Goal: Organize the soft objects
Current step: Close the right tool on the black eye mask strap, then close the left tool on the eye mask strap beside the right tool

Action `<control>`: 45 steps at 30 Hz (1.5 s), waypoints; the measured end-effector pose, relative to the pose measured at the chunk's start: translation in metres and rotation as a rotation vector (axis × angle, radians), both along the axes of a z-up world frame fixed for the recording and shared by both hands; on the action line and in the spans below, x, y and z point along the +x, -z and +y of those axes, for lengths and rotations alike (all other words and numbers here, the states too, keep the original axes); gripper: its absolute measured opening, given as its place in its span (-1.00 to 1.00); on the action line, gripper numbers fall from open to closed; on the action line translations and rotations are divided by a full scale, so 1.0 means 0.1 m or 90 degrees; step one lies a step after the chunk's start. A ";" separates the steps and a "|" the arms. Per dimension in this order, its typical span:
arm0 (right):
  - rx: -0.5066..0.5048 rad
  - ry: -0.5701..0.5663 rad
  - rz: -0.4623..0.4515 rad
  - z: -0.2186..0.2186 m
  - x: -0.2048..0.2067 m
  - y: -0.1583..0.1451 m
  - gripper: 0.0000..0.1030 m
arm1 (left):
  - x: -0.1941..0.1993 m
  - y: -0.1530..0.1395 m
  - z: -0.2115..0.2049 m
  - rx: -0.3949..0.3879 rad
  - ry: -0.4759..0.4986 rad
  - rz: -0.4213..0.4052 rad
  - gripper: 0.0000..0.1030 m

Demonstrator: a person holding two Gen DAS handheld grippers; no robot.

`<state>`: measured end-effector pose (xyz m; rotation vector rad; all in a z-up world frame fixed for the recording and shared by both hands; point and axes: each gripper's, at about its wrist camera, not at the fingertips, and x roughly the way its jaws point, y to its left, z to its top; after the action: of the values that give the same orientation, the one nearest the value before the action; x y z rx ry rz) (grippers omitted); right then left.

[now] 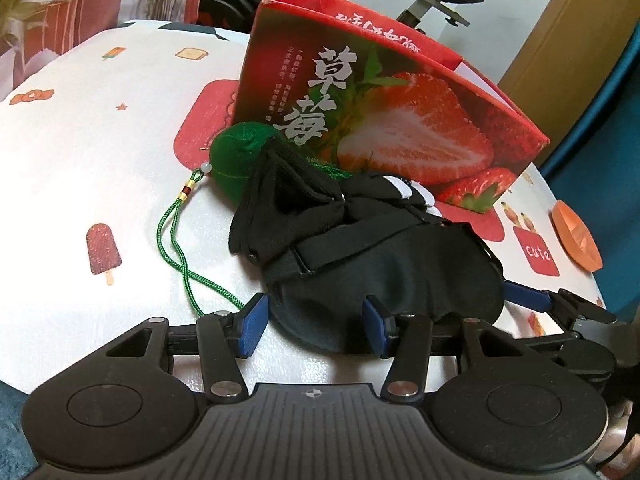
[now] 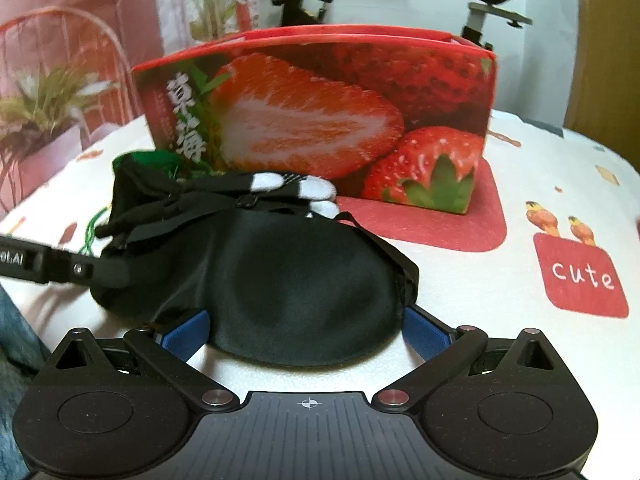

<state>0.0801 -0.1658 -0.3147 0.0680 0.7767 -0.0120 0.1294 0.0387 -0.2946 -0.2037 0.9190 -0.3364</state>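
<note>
Both tongs stand released over the same black eye mask (image 2: 304,280). Left tongs (image 1: 316,326) have their blue pads apart, with one end of the mask lying between them and no pad pressing on it. Right tongs (image 2: 304,330) are spread wide at the mask's near edge, one blue pad showing at each side of it; whether they touch the fabric cannot be told.

Largest in view, the desk (image 1: 80,152) wears a white cloth printed with ice lollies, toast and red patches. An open red strawberry box (image 1: 392,120) stands upright on it, behind the soft things. Just in front of the box the eye mask lies flat with its strap across the top. A black fabric bundle (image 1: 280,200) rests against the mask's far end, and black-and-white socks (image 2: 296,188) lie between mask and box. A green pouch (image 1: 236,156) sits beside the bundle, touching the box's lower corner, its green cord (image 1: 180,256) trailing toward the left tongs.
</note>
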 end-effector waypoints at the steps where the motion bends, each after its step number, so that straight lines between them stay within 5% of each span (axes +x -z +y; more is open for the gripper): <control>1: 0.009 0.010 -0.003 -0.04 0.00 -0.01 0.97 | 0.00 0.00 0.01 -0.003 -0.001 -0.001 0.05; 11: 0.117 0.095 -0.047 -0.41 -0.01 -0.03 0.96 | 0.00 0.02 -0.02 0.021 0.015 -0.023 0.05; 16: 0.164 0.072 -0.059 -0.42 0.03 -0.04 0.32 | -0.01 0.02 -0.06 0.033 0.020 -0.029 0.06; 18: 0.167 0.065 -0.060 -0.40 0.01 -0.06 -0.39 | -0.01 0.02 -0.06 0.031 0.019 -0.029 0.06; 21: 0.143 0.060 -0.082 -0.36 -0.07 -0.15 -0.71 | -0.01 0.02 -0.04 0.022 0.015 -0.028 0.06; 26: 0.119 0.057 -0.130 -0.36 -0.19 -0.31 -0.95 | -0.01 0.03 -0.01 0.013 0.012 -0.026 0.06; 35: 0.080 0.146 -0.134 -0.54 -0.25 -0.32 -0.96 | -0.01 0.03 0.05 -0.003 0.007 -0.024 0.05; 45: 0.073 0.150 -0.091 -0.53 -0.20 -0.22 -0.84 | -0.02 0.02 0.02 0.006 0.012 -0.028 0.05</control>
<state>0.0604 -0.2190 -0.2927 0.2668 0.6226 -0.1838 0.1270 0.0407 -0.2962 -0.1786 0.8795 -0.3535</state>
